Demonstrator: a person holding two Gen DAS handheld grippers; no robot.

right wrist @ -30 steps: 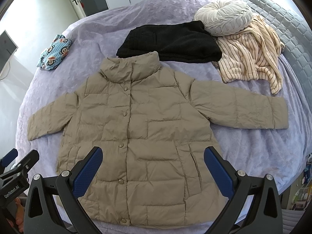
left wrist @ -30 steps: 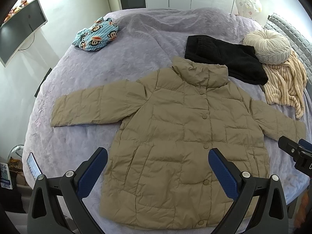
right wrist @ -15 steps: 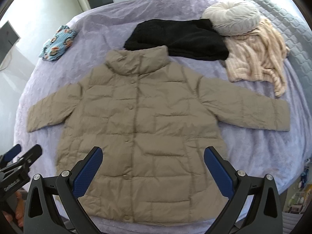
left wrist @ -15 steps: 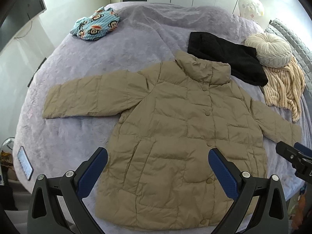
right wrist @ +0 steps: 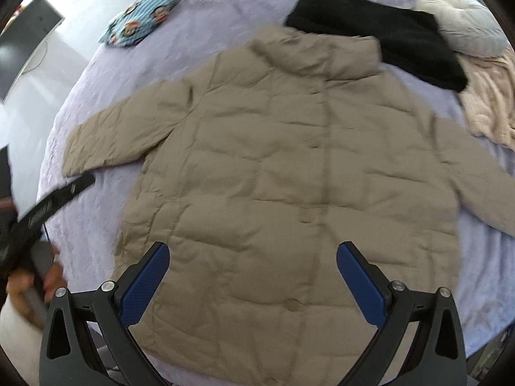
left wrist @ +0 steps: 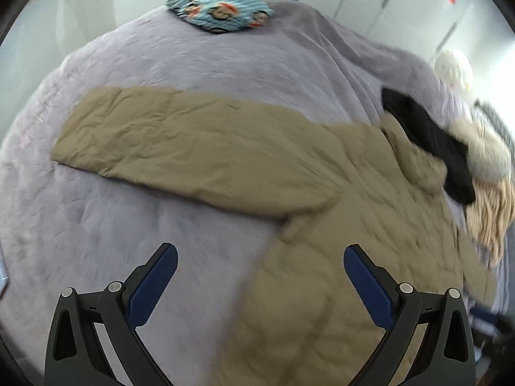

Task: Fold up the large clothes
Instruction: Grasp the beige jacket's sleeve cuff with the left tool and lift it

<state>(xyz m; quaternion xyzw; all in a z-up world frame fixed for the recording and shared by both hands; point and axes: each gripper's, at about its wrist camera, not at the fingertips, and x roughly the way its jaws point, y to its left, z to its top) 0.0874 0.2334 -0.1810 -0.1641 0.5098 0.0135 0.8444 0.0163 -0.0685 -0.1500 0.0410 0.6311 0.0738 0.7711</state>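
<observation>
A tan quilted puffer jacket lies flat and front up on the lilac bed cover, sleeves spread out. Its left sleeve stretches across the left wrist view. My left gripper is open and empty, above the cover just below that sleeve's armpit; it also shows in the right wrist view at the left, near the sleeve cuff. My right gripper is open and empty above the jacket's lower front.
A black garment lies behind the collar. A round cream cushion and a striped beige garment lie at the far right. A blue monkey-print cloth lies at the far left. A monitor stands beyond the bed's left edge.
My left gripper has swung left and lower, toward the jacket's left sleeve. My right gripper has moved in closer over the jacket's front. Both stay open.
</observation>
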